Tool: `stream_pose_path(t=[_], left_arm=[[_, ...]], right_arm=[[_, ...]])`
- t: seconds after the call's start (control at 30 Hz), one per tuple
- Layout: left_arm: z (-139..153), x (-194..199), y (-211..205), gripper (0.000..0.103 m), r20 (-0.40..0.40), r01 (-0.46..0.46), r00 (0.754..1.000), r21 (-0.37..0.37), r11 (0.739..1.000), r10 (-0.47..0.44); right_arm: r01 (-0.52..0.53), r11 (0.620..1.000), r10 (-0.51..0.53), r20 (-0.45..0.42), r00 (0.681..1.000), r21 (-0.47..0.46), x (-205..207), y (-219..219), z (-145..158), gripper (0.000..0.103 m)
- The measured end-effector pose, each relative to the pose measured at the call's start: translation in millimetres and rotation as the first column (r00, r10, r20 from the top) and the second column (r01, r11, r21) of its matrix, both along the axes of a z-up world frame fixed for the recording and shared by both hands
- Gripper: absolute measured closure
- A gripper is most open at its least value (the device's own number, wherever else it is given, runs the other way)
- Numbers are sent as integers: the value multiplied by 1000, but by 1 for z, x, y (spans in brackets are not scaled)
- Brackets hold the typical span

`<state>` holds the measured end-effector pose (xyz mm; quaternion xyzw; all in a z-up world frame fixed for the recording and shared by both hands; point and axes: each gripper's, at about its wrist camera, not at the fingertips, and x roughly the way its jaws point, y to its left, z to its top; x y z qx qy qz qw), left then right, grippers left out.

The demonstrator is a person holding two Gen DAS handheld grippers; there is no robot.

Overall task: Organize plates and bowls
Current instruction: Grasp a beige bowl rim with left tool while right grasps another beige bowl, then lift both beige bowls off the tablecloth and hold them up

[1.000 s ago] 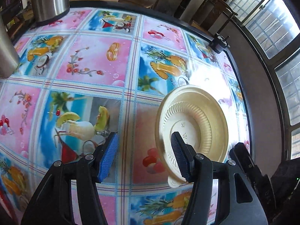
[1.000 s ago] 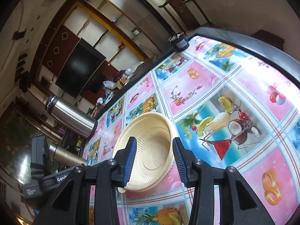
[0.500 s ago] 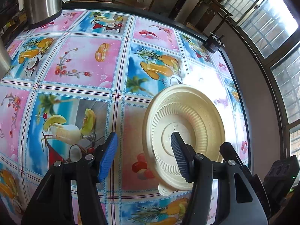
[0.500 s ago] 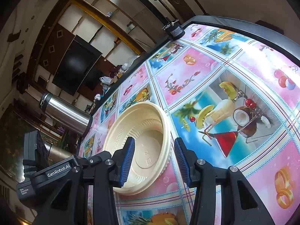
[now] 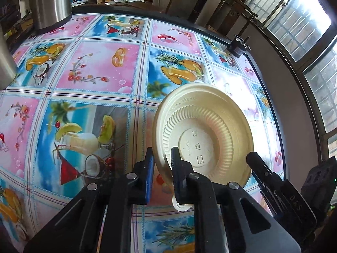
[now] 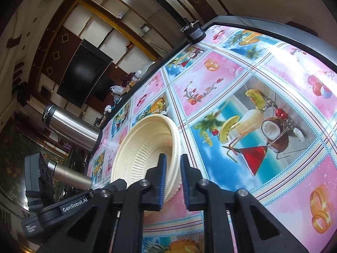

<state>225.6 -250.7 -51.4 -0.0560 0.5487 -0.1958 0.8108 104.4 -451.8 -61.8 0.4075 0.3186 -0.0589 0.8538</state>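
A cream ribbed disposable bowl [image 5: 206, 135] is held tilted on edge above the patterned tablecloth [image 5: 101, 67]. In the left wrist view I see its underside with embossed marks. My left gripper [image 5: 162, 164] is shut on the bowl's near rim. In the right wrist view the bowl [image 6: 145, 147] shows its inside, and it looks like a nested stack of two. My right gripper [image 6: 172, 168] is shut on the opposite rim wall. The right gripper's body [image 5: 280, 187] shows at the lower right of the left wrist view.
Two steel thermos flasks [image 6: 71, 126] stand at the table's far edge; one [image 5: 52, 0] shows at the top left of the left wrist view. A small black round device [image 5: 239, 46] sits at the table's far corner. Windows and a chair lie beyond.
My left gripper went from wide open to shut on the bowl's rim. My right gripper's jaws narrowed onto the rim. The bowl tilted more upright.
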Motion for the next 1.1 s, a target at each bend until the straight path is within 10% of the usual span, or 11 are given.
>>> stream_pose_path(t=[0.5, 1.1], left_arm=[[7, -47, 63, 90, 1, -61, 998, -10, 998, 61], [1, -126, 143, 90, -17, -64, 998, -11, 998, 64]], right_arm=[[-100, 973, 105, -14, 994, 208, -14, 18, -7, 94], [-230, 969, 234, -32, 972, 92, -66, 102, 3, 96]])
